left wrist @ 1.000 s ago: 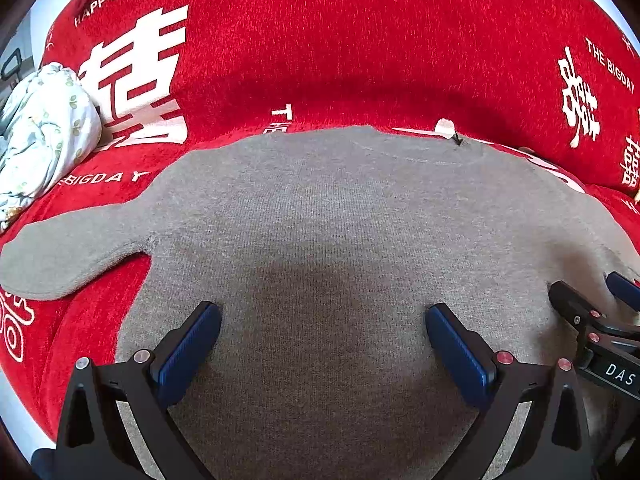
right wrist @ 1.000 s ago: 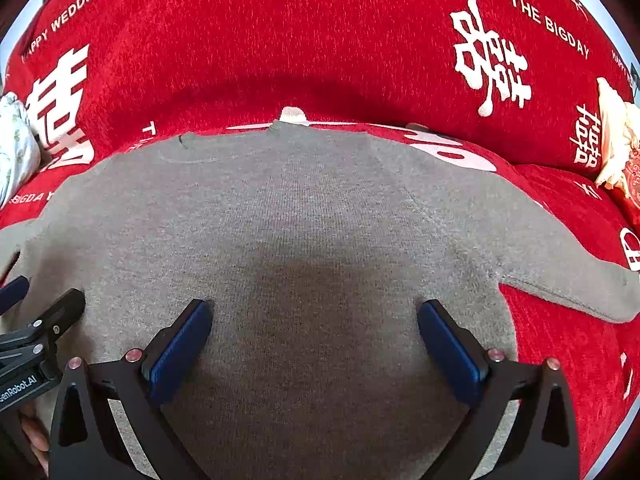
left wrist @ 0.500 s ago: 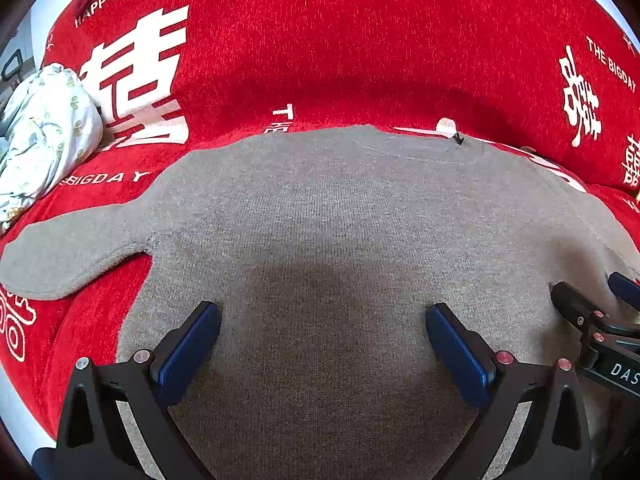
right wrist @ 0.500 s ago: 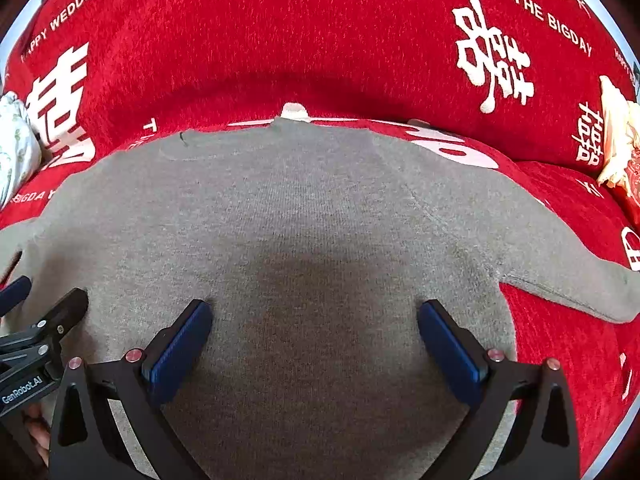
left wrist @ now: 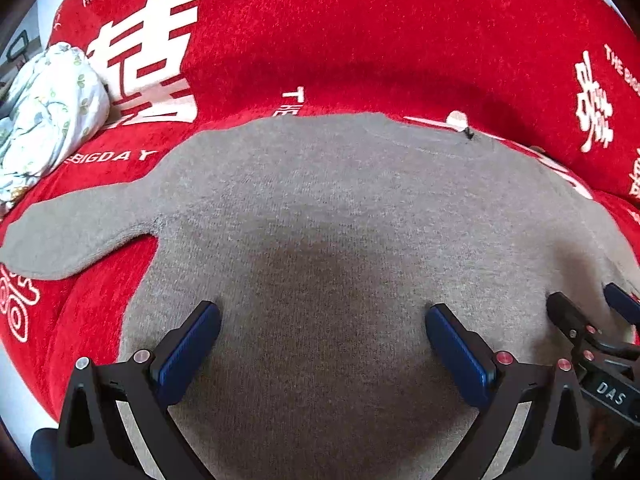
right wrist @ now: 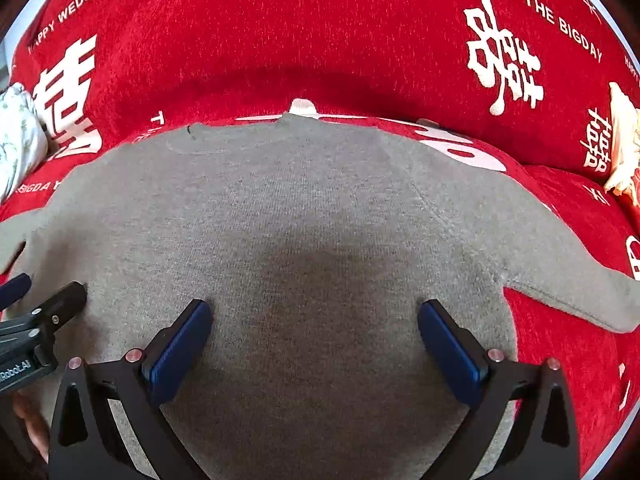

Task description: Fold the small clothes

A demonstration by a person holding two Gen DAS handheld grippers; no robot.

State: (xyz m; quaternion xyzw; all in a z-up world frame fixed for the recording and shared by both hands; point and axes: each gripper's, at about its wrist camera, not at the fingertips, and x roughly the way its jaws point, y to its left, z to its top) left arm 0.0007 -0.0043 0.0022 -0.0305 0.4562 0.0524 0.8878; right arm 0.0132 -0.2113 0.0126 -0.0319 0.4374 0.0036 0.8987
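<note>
A gray knit sweater (left wrist: 340, 220) lies flat and smooth, front side down or up I cannot tell, on a red cover (left wrist: 360, 32) printed with white characters, its neckline toward 12 o'clock and one sleeve reaching out to 9 o'clock, the other to 3 o'clock. The left claw (left wrist: 322, 342) and the right claw (right wrist: 314, 338) hover over the sweater's lower body side by side, each with its blue-padded fingers spread wide apart and gripping nothing. A pale floral bundle (left wrist: 44, 120) sits on the cover at about 10 o'clock, clear of the sweater.
</note>
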